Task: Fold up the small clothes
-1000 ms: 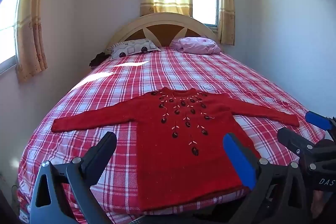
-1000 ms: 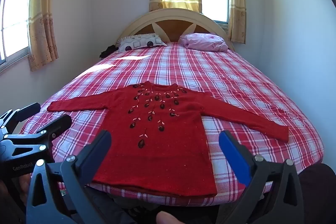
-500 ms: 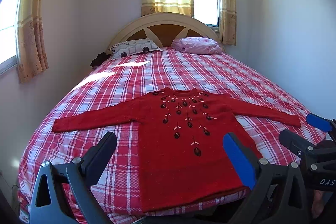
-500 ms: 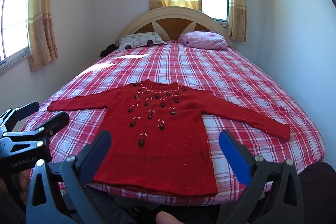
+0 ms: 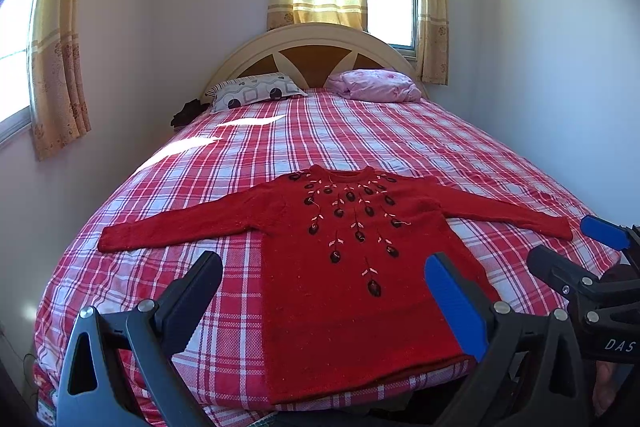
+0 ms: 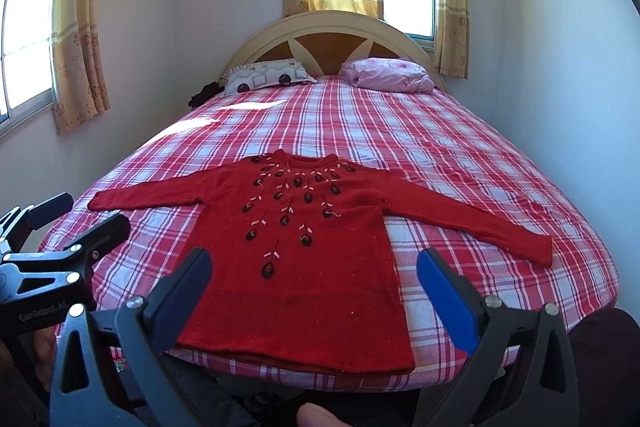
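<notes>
1. Left wrist view: red sweater point(image 5: 352, 267) spread flat, sleeves out, near the foot of the bed point(image 5: 320, 139); left gripper point(image 5: 324, 291) above the hem, jaws wide apart, empty.
2. Right wrist view: right gripper point(image 6: 314, 281) likewise agape, holding nothing; no fold made yet, all folding left.

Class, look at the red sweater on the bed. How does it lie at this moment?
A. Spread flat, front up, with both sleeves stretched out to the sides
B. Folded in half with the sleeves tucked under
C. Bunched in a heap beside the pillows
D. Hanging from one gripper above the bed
A: the red sweater lies flat on the plaid bedsheet, embroidered front up, each sleeve reaching outward, while the left gripper and right gripper are open and hold nothing.
</notes>
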A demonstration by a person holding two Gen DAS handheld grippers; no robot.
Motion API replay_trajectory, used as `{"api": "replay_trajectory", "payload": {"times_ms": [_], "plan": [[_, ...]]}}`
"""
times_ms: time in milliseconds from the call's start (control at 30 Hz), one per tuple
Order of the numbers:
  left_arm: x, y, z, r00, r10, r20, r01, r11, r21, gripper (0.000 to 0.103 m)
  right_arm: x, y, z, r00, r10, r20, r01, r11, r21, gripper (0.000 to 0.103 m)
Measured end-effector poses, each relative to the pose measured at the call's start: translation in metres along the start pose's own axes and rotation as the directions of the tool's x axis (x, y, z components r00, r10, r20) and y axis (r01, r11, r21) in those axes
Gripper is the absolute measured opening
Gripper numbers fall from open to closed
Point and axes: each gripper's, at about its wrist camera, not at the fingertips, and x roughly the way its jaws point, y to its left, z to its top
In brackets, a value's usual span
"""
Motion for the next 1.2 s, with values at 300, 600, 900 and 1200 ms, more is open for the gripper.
{"api": "replay_trajectory", "payload": {"times_ms": [300, 600, 900, 1200], "plan": [[0.001, -0.001, -0.001, 1.0, 0.001, 0.0, -0.001, 1.0, 0.001, 0.102, 0.0, -0.002, -0.001, 1.0, 0.001, -0.003, -0.001, 1.0, 0.003, 0.103], [0.001, -0.002, -0.001, 1.0, 0.004, 0.0, -0.004, 1.0, 0.002, 0.102, 0.002, -0.004, -0.002, 1.0, -0.003, -0.007, 0.003, 1.0, 0.003, 0.103], [0.003, -0.001, -0.002, 1.0, 0.005, -0.003, -0.005, 1.0, 0.003, 0.102, 0.003, -0.007, -0.002, 1.0, -0.004, -0.013, 0.004, 1.0, 0.006, 0.103], [0.013, -0.001, -0.007, 1.0, 0.013, -0.016, -0.013, 1.0, 0.011, 0.102, 0.008, -0.01, -0.003, 1.0, -0.007, -0.025, 0.007, 1.0, 0.006, 0.103]]}}
